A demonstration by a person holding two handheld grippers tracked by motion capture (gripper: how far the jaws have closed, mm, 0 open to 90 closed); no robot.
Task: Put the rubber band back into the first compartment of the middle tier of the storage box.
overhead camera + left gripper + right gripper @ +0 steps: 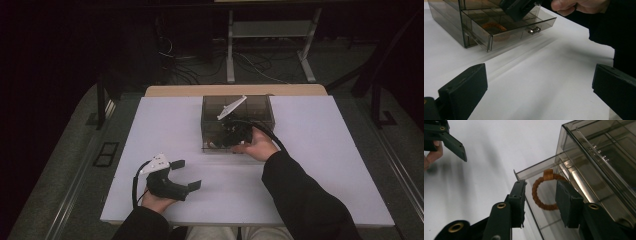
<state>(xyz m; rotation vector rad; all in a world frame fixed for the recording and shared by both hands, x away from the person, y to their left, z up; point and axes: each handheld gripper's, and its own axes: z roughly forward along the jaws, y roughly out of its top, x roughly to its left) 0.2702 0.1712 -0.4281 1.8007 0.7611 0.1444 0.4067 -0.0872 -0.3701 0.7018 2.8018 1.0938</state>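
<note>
A smoky clear plastic drawer box (237,107) stands at the far middle of the white table (320,150). Its lowest drawer (506,32) is pulled out, with a small metal handle (534,30) on the front. A brown braided bracelet (535,195) lies flat inside the drawer. My right gripper (541,184) hangs over the drawer, jaws apart on either side of the bracelet, pads not touching it. In the high view the right gripper (235,135) sits at the box front. My left gripper (186,174) rests near the table's front left, wide open with nothing between its jaws.
The box's upper drawers (604,152) are closed. A wooden strip (235,90) runs along the table's far edge. Behind it are metal frame legs (230,50) and loose cables on the floor. Bare white tabletop lies to the box's left and right.
</note>
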